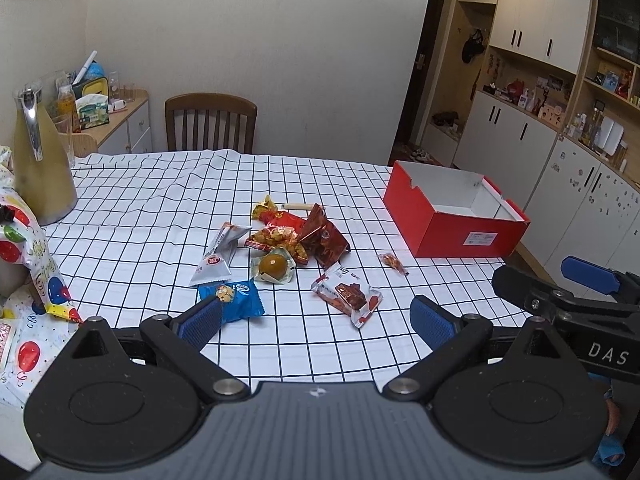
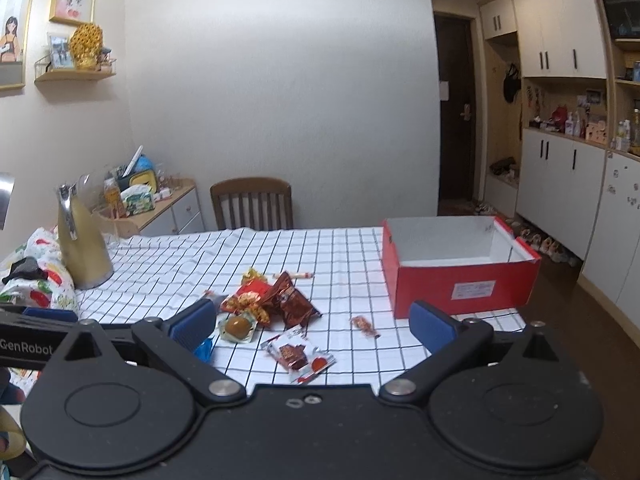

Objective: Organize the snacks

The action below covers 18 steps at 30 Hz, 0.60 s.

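Red box (image 1: 448, 236) sits far right of scattered snacks (image 1: 288, 240); left gripper (image 1: 318, 322) and right gripper (image 2: 314, 326) hover short of them, jaws apart, empty.

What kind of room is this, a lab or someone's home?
Most likely a home dining area: a table with a checked tablecloth, a wooden chair, and white cabinets with cluttered household shelves.

— What sort of place is this?
— A home dining room: a checked tablecloth (image 1: 160, 200) just ahead, a wooden chair (image 1: 211, 122) beyond it.
— Anything else?
— White cupboards (image 2: 560, 184) off right, framed pictures (image 2: 72, 1) up left, a cluttered sideboard (image 1: 120, 120).
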### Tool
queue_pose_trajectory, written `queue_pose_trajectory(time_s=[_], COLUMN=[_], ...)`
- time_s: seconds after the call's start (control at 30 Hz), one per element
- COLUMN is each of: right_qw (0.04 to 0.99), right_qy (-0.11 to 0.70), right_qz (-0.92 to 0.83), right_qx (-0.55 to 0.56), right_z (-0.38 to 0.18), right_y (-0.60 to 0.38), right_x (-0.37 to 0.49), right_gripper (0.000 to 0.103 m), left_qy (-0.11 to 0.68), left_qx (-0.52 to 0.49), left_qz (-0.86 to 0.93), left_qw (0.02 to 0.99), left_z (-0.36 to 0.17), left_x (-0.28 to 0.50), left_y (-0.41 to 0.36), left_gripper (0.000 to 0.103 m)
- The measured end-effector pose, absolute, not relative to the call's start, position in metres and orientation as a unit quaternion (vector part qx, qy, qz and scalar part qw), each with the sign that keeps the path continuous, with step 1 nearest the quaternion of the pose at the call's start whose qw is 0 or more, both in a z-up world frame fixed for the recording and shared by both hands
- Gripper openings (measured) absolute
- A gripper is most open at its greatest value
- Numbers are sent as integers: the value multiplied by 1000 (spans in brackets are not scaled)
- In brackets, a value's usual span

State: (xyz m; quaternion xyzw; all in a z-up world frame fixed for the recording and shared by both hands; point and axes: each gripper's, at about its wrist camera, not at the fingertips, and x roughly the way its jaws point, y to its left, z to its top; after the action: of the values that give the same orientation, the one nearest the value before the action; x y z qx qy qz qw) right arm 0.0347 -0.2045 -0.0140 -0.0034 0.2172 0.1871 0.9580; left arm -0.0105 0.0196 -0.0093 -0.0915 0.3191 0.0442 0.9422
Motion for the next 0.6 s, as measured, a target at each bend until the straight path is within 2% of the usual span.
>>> queue_pose_trajectory(time_s=[0.6], right_qw=[947], right_qy=[256], right_qz=[191], right_qx=[-38], right_z=[-45], right_y=[-183], right_x=[79], right_gripper=[103], left_qy=[382], left_qx=[-108], left_qz=[89], left_qw=[913], left_z=[-58], left_x=[13], left_y=[72], left_gripper=[101])
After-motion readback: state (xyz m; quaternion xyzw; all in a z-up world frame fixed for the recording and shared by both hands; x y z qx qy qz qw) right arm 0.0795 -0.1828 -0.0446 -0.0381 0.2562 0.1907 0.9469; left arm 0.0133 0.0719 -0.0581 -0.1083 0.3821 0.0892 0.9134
